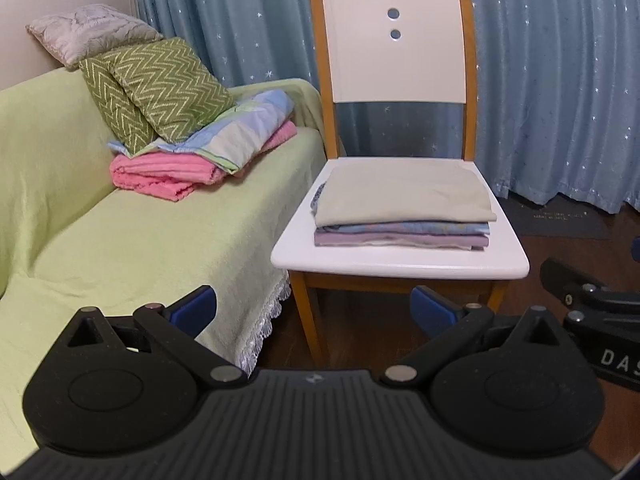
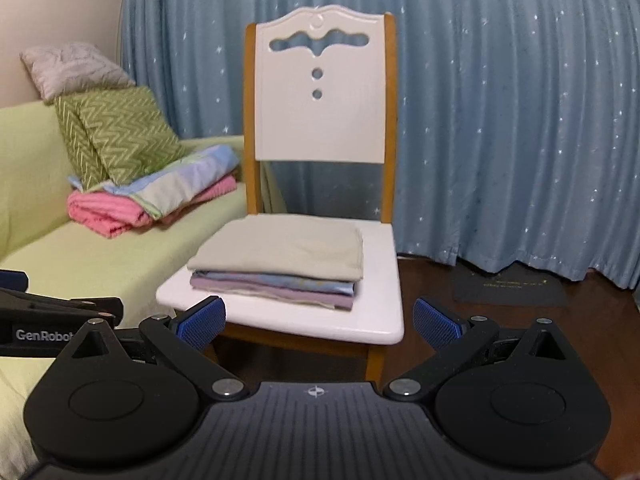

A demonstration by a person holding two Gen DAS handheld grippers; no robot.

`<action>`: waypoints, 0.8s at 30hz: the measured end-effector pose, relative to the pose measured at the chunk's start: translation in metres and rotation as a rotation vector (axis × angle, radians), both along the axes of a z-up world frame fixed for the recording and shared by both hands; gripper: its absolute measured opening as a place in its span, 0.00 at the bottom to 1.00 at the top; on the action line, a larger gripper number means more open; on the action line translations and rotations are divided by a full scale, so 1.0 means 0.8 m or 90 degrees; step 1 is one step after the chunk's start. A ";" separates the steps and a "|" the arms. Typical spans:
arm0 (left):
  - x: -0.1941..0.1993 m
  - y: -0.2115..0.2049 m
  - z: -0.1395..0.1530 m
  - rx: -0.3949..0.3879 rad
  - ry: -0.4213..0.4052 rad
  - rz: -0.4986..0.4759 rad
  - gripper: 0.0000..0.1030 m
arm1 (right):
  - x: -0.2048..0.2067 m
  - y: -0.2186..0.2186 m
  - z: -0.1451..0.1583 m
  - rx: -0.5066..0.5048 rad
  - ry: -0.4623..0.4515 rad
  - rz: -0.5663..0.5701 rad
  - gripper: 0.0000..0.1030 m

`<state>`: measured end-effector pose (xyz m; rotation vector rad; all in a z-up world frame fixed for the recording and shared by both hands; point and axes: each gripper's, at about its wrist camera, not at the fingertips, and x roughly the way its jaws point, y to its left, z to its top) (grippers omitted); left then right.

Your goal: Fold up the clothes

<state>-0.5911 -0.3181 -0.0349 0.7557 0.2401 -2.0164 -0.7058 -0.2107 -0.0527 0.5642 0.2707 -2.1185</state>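
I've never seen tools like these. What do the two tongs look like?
Both tongs are alike: matte black ribbed bodies with round hubs, silver pivot pins and angled linkage arms ending in blue textured pads. The left tongs seen from the side bear white "GenRobot" lettering; the right tongs show "DAS". No cables, hands or sleeves are visible.

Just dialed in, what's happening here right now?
Nothing is being held. Both the left gripper and right gripper are open and empty, facing the chair. A neat folded stack sits on its seat, beige piece on top. More folded fabric and cushions lie on the sofa. No unfolded garment is in view.
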 end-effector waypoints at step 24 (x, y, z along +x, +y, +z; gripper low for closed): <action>-0.008 -0.035 -0.048 0.074 -0.003 -0.015 0.99 | -0.015 -0.033 -0.034 0.072 -0.056 -0.017 1.00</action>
